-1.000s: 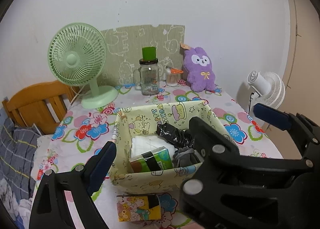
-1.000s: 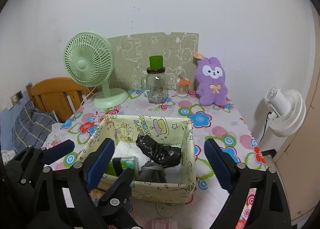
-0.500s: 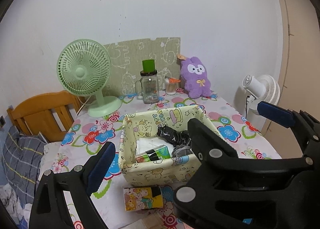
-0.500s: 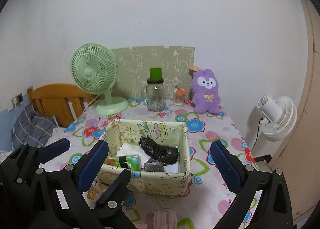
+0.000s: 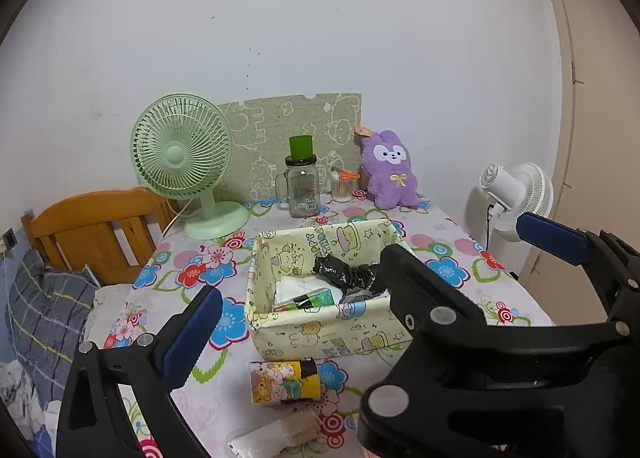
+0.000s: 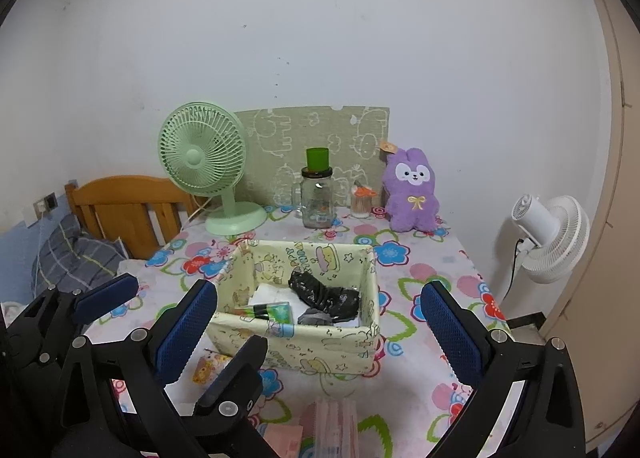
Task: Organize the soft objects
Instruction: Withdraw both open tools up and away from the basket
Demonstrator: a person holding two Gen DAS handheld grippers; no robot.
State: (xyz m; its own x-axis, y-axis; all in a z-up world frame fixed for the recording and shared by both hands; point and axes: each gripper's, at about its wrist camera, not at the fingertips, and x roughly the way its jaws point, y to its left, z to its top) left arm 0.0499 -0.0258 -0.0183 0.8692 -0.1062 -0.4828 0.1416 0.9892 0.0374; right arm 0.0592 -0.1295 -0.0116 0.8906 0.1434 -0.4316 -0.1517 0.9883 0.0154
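Nearest the cameras, both tools are empty. The left gripper [image 5: 360, 286] has its jaws still opening, nothing between them; the right gripper [image 6: 316, 322] has its fingers spread wide and bare, the bin framed in the gap.

The landmark is the bin [image 6: 320, 346], a yellow cartoon-print fabric box mid-table. In front of it, toward the cameras, lie a small cartoon packet [image 5: 284, 381], a white wad [image 5: 276, 434] and a pink pack [image 6: 328, 426], all apart from the bin wall. Inside the bin sit a black bag [image 6: 324, 296], a grey cloth [image 6: 314, 316], a green tissue pack [image 6: 272, 311] and white tissue [image 5: 296, 284].

Beyond the bin stand a green fan [image 5: 180, 154], a jar [image 5: 303, 188] and a purple plush [image 5: 390, 170] against the wall, well apart from the bin. A white fan [image 6: 548, 238] stands off the table's right side.

My reading: a drop into the bin looks finished and both hands are between picks. The next move calls for choosing a loose soft item, likely the packet in front of the bin or the plush behind it, lowering open fingers around it and closing gently enough not to crush it.
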